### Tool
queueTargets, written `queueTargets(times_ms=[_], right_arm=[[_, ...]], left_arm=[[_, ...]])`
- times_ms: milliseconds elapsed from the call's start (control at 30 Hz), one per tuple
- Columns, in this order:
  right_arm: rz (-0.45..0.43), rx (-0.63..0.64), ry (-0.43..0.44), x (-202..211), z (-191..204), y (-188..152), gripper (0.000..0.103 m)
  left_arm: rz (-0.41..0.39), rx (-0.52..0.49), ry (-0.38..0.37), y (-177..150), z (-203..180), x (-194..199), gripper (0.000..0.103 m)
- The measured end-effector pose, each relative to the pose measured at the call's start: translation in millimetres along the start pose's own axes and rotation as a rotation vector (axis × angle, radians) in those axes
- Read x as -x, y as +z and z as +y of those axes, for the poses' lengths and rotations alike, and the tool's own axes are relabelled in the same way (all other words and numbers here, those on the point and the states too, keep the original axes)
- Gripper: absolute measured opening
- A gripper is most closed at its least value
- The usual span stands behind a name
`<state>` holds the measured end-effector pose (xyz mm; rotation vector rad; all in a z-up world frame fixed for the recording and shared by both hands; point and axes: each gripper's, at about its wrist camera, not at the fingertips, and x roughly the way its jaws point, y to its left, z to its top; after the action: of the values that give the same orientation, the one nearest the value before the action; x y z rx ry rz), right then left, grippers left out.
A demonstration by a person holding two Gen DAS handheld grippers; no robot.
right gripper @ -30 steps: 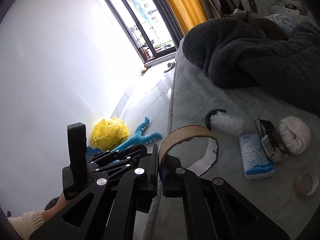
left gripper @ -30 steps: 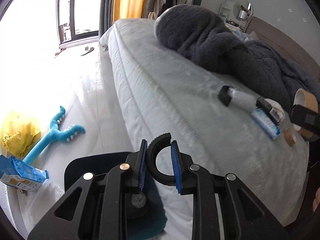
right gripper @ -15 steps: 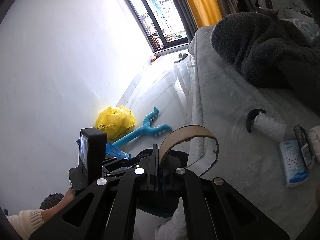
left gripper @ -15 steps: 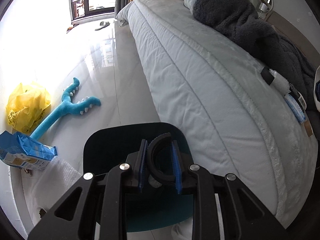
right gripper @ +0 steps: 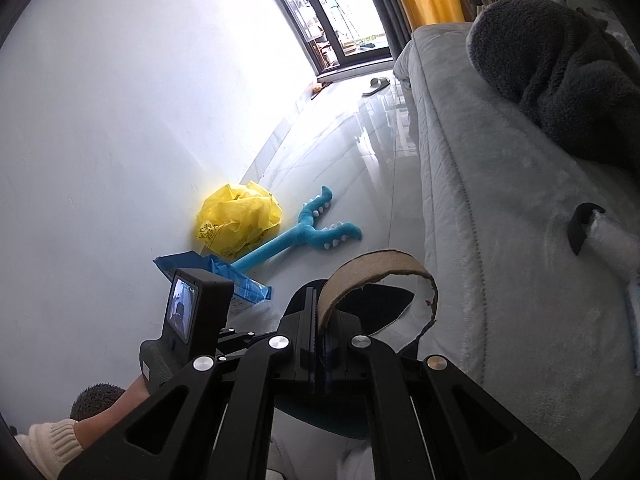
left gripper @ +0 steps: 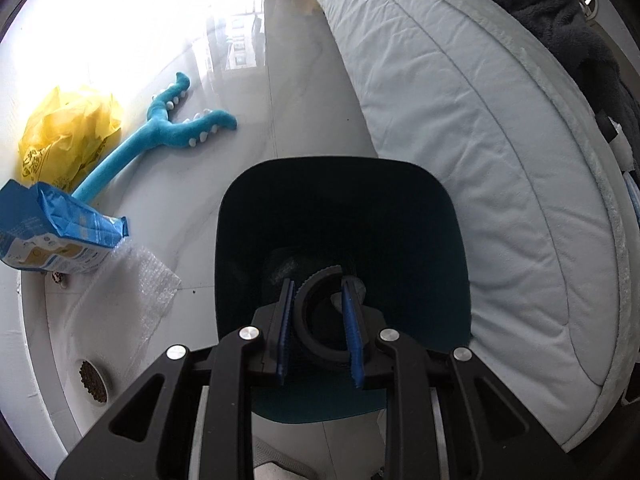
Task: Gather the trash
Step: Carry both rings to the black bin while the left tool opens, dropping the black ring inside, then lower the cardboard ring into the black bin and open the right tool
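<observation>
1. Since a second ago both views have swung off the bed top toward the floor; the dark teal bin (left gripper: 340, 208) now fills the middle of the left view.
2. Left wrist view: left hand-held gripper (left gripper: 319, 330) hangs over the bin's open mouth, clenched on a black C-shaped ring (left gripper: 316, 320) between its blue pads (left gripper: 285, 332).
3. Bin stands on the floor (left gripper: 256, 128) just beside the bed (left gripper: 480, 128).
4. On the floor left of it: yellow bag (left gripper: 68, 128), blue plush toy (left gripper: 168, 132), blue packet (left gripper: 56, 228), bubble wrap (left gripper: 132, 288).
5. Right wrist view: right hand-held gripper (right gripper: 320, 344) is clamped on a torn brown cardboard strip (right gripper: 380, 270) that arches up and over to the right, above the bin (right gripper: 380, 304).
6. Left gripper's camera body (right gripper: 192, 308) sits just to the left.
7. Grey blanket (right gripper: 560, 72) lies on the bed.
</observation>
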<state>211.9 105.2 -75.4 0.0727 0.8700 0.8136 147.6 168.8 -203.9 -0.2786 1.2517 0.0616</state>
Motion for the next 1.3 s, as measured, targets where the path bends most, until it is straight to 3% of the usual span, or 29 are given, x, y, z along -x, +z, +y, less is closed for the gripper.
queueTargets(times_ms=[133, 167, 200, 300, 600, 800, 1300], right_arm=[[0.038, 0.006, -0.001, -22.4, 9.8, 0.1, 0.003], [0.05, 0.007, -0.002, -28.2, 11.9, -0.2, 0.003], [0.059, 0.007, -0.004, -32.9, 13.5, -1.2, 0.003], [0.086, 0.004, -0.008, -47.9, 18.6, -2.5, 0.003], [0.177, 0.002, -0.043, -94.5, 28.2, -13.7, 0.003], [0.24, -0.016, -0.072, -127.0, 25.2, -27.2, 0.003], [0.39, -0.045, -0.157, -178.2, 12.9, -57.6, 0.004]], left_arm=[[0.038, 0.032, -0.03, -4.3, 17.2, -2.9, 0.027], [0.043, 0.034, -0.035, -5.9, 19.3, -3.0, 0.033], [0.045, 0.033, -0.036, -6.9, 21.7, -2.4, 0.047], [0.038, 0.037, -0.048, -8.3, 28.2, 4.3, 0.06], [-0.031, 0.059, -0.07, -10.7, 55.9, 29.7, 0.065], [-0.125, 0.056, -0.073, -11.1, 67.4, 58.2, 0.072], [-0.345, 0.014, -0.065, -10.1, 69.4, 125.3, 0.074]])
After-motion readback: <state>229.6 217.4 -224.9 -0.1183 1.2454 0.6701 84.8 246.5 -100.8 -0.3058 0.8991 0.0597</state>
